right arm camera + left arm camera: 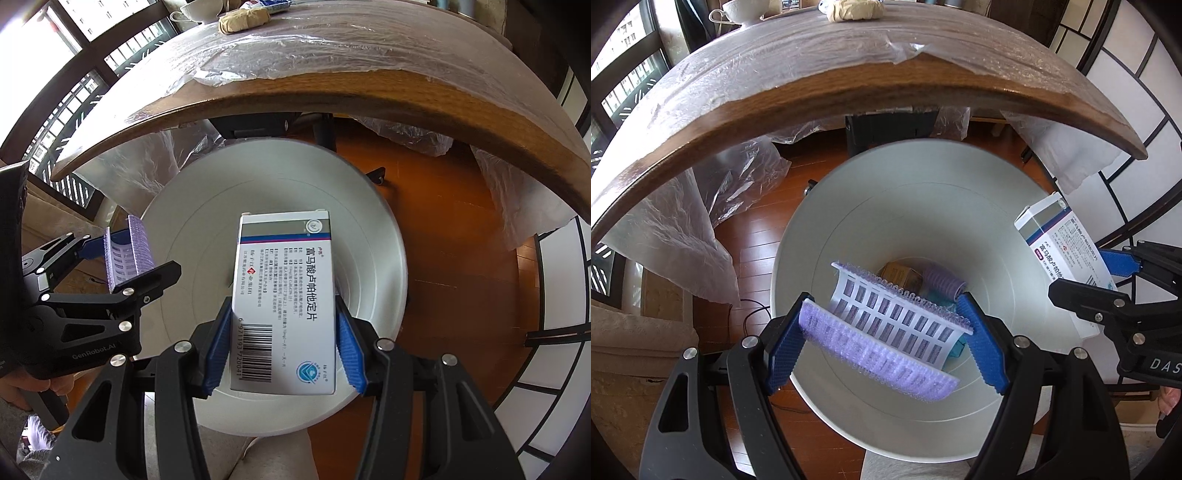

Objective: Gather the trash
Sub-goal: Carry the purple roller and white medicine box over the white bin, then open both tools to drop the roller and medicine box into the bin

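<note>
My left gripper [884, 301] is shut on a flat purple-and-white bristled hair-curler strip [886, 332], its blue pads pressing on both ends. The strip hangs over the mouth of a white round bin [960, 206]. At the bin's bottom lie a brown box [899, 275] and a purple roller [942, 282]. My right gripper [282, 301] is shut on a white medicine box [284, 266] with a barcode, held above the same bin [192, 229]. The left gripper [129, 258] with its strip [129, 251] shows at the left of the right wrist view, and the right gripper [1078, 273] with the medicine box [1060, 236] shows at the right of the left wrist view.
A wooden table [849, 92] under clear plastic sheeting overhangs the far side of the bin; a white cup [742, 11] and a tan packet [853, 11] stand on it. Plastic hangs to the wooden floor [443, 221]. A person's hand [33, 384] and knee [273, 458] are close by.
</note>
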